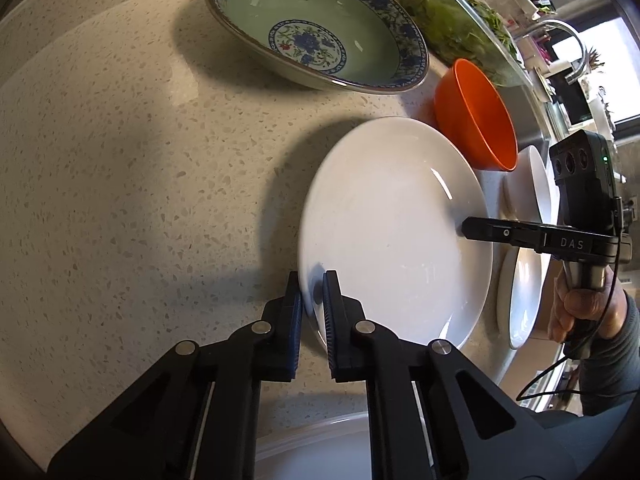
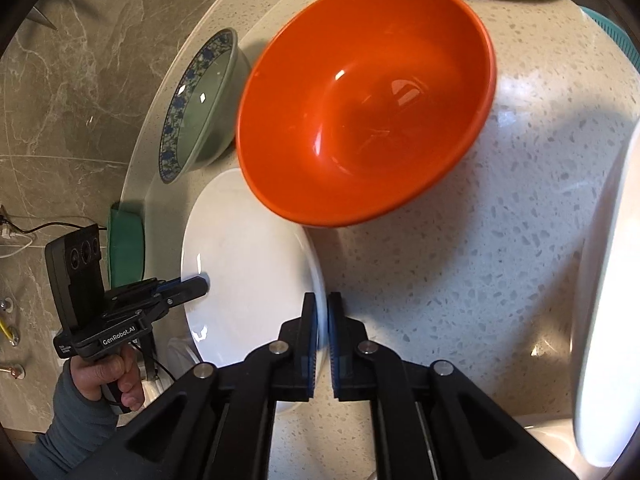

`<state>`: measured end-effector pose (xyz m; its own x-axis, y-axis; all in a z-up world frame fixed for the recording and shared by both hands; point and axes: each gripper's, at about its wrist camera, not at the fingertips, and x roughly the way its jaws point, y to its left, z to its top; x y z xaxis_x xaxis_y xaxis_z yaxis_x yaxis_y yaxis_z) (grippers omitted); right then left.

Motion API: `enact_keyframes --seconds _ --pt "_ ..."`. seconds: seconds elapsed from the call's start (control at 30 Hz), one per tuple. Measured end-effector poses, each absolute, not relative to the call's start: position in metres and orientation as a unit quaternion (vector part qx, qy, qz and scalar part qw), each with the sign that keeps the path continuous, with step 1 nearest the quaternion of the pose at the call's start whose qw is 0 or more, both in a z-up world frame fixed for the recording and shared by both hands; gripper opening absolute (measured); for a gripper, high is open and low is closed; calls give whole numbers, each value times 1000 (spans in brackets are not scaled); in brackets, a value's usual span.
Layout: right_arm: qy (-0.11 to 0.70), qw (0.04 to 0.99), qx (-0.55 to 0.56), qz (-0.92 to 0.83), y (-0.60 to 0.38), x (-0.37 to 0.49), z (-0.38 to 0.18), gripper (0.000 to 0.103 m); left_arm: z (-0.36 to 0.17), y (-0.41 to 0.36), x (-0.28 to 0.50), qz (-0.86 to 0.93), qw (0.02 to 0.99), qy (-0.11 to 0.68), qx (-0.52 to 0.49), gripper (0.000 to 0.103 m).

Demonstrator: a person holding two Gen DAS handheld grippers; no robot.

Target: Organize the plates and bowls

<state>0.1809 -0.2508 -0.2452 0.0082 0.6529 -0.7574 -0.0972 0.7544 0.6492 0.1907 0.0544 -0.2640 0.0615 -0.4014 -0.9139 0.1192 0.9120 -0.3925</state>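
1. Plate first: a plain white plate (image 1: pixel 394 232) sits over the speckled countertop (image 1: pixel 120 184), gripped on two sides at once; its far edge lies just beside the orange bowl (image 1: pixel 476 116)
2. Left gripper (image 1: pixel 313 280) has its two fingers pinching the near rim of the white plate, one pad under the edge and the other on the inner face
3. Right gripper (image 2: pixel 322 300) pinches the opposite rim of the same plate (image 2: pixel 248 276), its fingers drawn tight onto the thin edge; in the left wrist view it reaches in from the right side, fingertips pressed on the plate's rim
4. Orange bowl (image 2: pixel 364 104) stands upright and, in the right wrist view, its near side overlaps the plate's far edge; whether the two touch I cannot tell
5. Blue-patterned green bowl (image 1: pixel 316 24) rests farther back on the countertop, apart from the plate, and shows empty
6. Leafy greens (image 1: pixel 452 24) lie in a clear glass dish behind the orange bowl
7. More white dishes (image 1: pixel 524 240) stand at the right of the plate, near the right gripper's body
8. Hand (image 2: pixel 108 376) in a grey sleeve grips the handle of the left gripper at the lower left of the right wrist view
9. Another white dish rim (image 1: pixel 320 440) shows beneath the left gripper's frame
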Motion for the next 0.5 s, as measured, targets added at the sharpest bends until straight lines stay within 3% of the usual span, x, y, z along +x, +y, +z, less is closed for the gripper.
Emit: enact_keyframes --seconds 0.5 --pt "648 678 197 287 -247 179 -244 10 -254 60 192 -177 723 659 -110 7"
